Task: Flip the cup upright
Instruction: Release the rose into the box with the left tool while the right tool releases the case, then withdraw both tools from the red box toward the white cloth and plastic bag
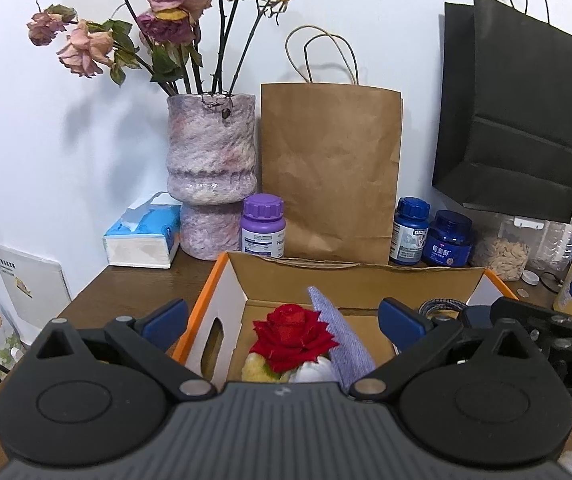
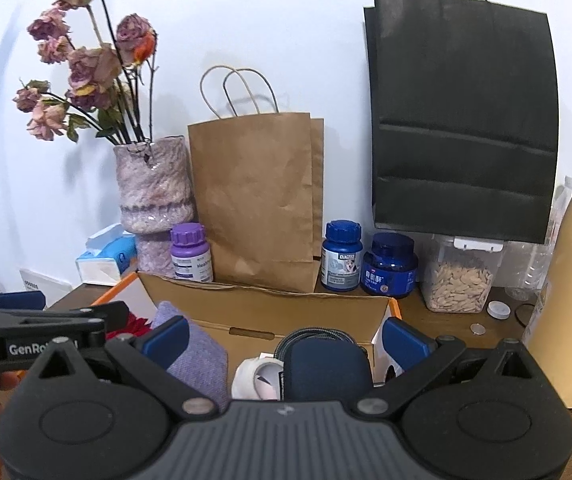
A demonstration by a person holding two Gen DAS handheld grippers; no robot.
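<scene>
Wooden desk (image 2: 413,312), cardboard box (image 2: 286,308); both jaws wide open, empty

Brown wooden table (image 2: 445,316): open cardboard box (image 2: 270,308), vase (image 1: 210,176), paper bag (image 1: 329,172), tissue pack (image 1: 142,236), supplement bottles (image 2: 341,256).

A home corner, this: wooden table (image 1: 134,280) against a white wall, dried roses in a vase (image 1: 210,152) at eleven o'clock, paper bag (image 1: 329,168) at twelve, supplement bottles (image 2: 341,256) alongside.
</scene>
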